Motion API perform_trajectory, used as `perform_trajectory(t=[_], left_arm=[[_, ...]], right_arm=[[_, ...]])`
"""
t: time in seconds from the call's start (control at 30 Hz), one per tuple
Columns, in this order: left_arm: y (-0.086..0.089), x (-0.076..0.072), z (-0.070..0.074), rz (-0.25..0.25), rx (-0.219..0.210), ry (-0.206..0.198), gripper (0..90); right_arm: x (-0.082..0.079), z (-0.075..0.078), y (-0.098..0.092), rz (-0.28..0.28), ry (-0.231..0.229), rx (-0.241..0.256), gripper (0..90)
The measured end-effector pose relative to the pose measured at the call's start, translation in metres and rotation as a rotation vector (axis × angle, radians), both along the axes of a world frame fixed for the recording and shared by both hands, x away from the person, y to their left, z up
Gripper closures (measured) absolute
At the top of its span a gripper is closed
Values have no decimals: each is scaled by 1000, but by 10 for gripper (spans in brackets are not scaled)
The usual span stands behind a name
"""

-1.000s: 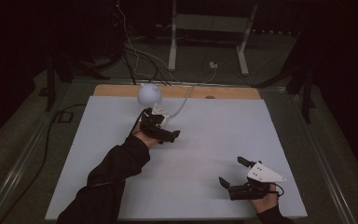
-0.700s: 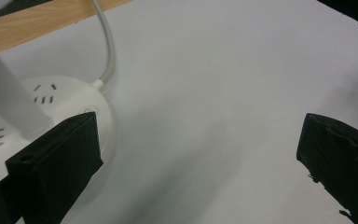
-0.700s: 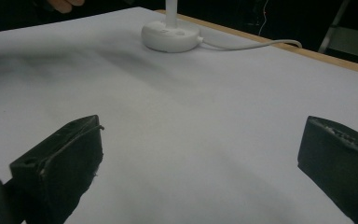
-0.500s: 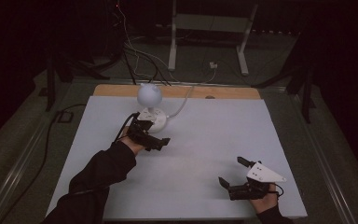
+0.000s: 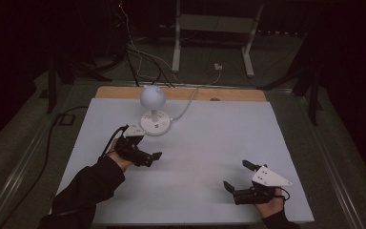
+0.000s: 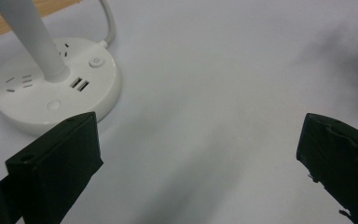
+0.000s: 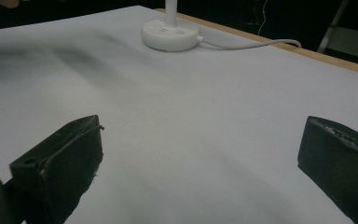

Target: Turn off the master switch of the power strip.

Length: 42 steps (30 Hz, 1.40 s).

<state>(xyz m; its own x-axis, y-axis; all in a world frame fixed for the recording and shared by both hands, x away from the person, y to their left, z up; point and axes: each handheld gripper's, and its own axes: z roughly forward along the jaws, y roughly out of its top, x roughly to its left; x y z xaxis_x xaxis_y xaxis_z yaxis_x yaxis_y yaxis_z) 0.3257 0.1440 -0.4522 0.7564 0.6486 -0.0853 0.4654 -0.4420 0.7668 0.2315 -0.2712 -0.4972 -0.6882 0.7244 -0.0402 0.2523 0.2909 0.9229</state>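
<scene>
A white desk lamp stands at the back left of the white table (image 5: 205,143). It has a globe head (image 5: 152,97) and a round base (image 5: 155,123). In the left gripper view the base (image 6: 51,93) shows sockets, two USB ports and a round button (image 6: 94,61). My left gripper (image 5: 147,149) is open and holds nothing; it sits just in front and to the left of the base, apart from it (image 6: 200,154). My right gripper (image 5: 237,175) rests open near the table's front right with nothing between its jaws (image 7: 200,158). It looks toward the far lamp base (image 7: 170,33).
A white cable (image 5: 187,106) runs from the lamp base over the wooden strip (image 5: 238,94) at the table's back edge. Beyond the table are a metal stand (image 5: 212,28) and floor cables. A black cord (image 5: 52,129) lies off the left side.
My left gripper has drawn back from the lamp base toward the near left, still open. The right gripper has not moved.
</scene>
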Motion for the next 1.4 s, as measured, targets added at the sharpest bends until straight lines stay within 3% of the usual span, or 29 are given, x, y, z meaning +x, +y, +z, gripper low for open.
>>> perform_trajectory(t=[0.37,0.9,1.17,1.23,1.33,1.4], left_arm=[[18,-29,-21,-11,-18,13,3],[41,-61,-45,-20,16,23,3],[50,-72,-57,-32,40,30,3],[52,-73,-59,-27,54,9,3],[53,-71,-60,-35,44,26,3],[51,-71,-63,-39,65,24,3]], right_arm=[[0,-1,1,1,1,-8,0],[1,-1,1,3,4,-8,0],[1,-2,1,3,9,-12,0],[1,-2,1,5,11,-12,0],[1,-2,1,8,12,-13,0],[1,-2,1,7,13,-11,0]])
